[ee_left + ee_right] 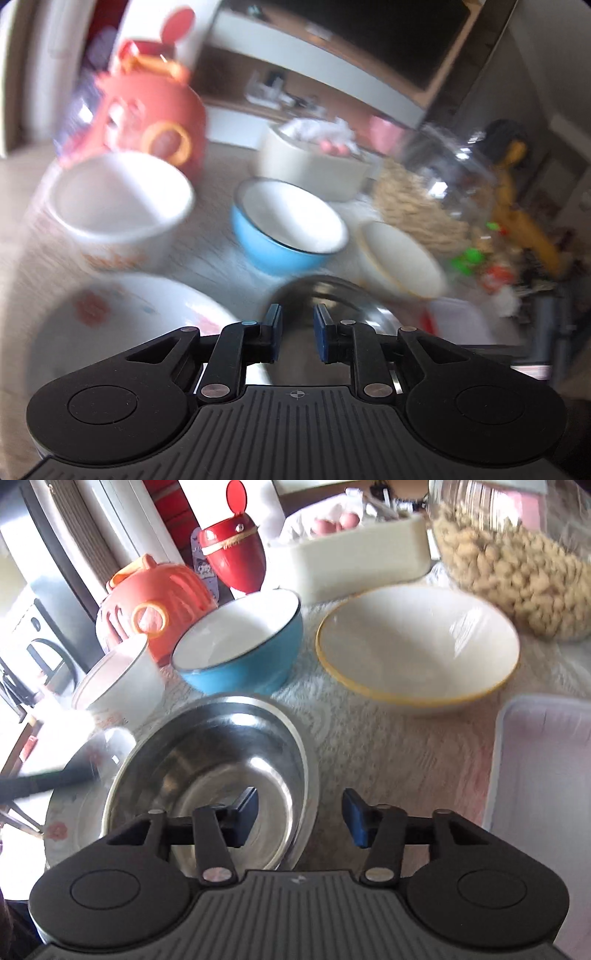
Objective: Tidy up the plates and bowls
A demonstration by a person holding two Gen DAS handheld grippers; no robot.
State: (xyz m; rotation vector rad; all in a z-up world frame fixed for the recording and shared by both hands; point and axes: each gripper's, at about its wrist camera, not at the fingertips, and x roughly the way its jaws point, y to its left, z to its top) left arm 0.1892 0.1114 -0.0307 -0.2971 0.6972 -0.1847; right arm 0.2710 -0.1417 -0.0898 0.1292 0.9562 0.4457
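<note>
A steel bowl [207, 760] sits on a floral plate [74, 812] at the near left of the table. My right gripper [300, 816] straddles the bowl's right rim, one pad inside and one outside, both clear of the metal, so it is open. In the blurred left wrist view, my left gripper [298, 332] has its pads close together with the steel bowl's [332, 295] wall filling the gap. Behind stand a blue bowl [240, 642], a yellow-rimmed white bowl [417, 646] and a patterned white bowl [118, 683].
An orange jar [155, 605] and a red egg-shaped container [232, 554] stand at the back left. A white box with eggs [354, 554] and a glass jar of nuts [517, 565] line the back. A pale tray [546, 760] lies at the right.
</note>
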